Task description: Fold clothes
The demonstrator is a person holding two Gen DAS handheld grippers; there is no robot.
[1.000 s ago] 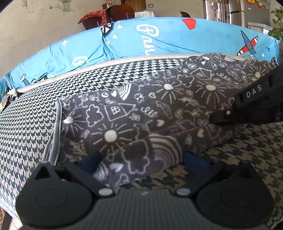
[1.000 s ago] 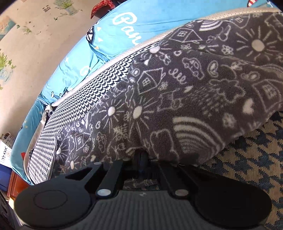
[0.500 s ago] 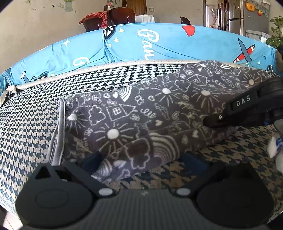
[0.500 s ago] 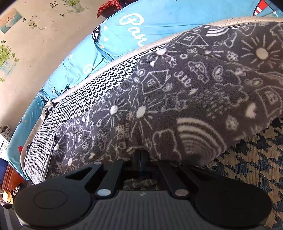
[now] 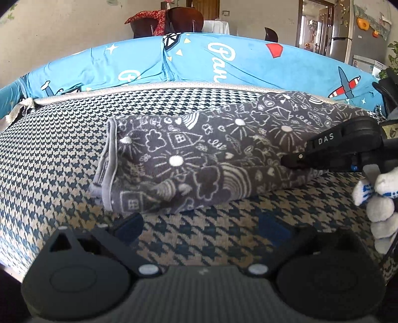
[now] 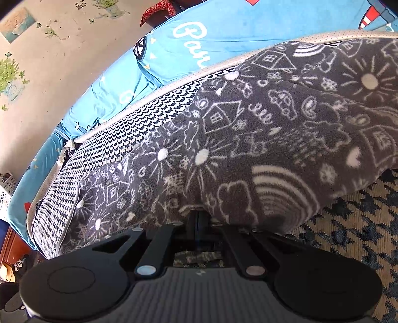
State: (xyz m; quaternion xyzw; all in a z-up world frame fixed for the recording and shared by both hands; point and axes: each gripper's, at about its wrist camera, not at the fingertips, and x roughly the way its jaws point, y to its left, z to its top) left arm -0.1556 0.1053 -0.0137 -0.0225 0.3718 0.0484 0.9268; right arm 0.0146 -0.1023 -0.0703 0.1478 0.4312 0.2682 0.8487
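A dark grey fleece garment printed with white houses, suns and clouds (image 5: 199,159) lies folded into a long roll across the houndstooth-patterned cushion (image 5: 49,154). Its pale-trimmed hem end (image 5: 105,171) points toward the cushion's left side, and the rest runs off to the right.

The left hand-held gripper (image 5: 201,223) sits just in front of the garment, its two blue-padded fingers (image 5: 129,223) spread wide with only bare houndstooth weave between them; it holds nothing.

The right hand-held gripper (image 6: 199,223) is clamped on the near edge of the garment, the fleece bunching over its narrow closed fingers. From the left wrist view its black body marked "DAS" (image 5: 330,149) lies against the garment's right stretch, held by a hand in a white knitted glove (image 5: 378,198).

Behind the garment runs a pale piped cushion border (image 5: 174,85), and beyond that a bright blue cover printed with aeroplanes and white script (image 5: 223,59). Further back stand a dark wooden chair with a red cloth over it (image 5: 169,22) and a steel refrigerator (image 5: 348,32).
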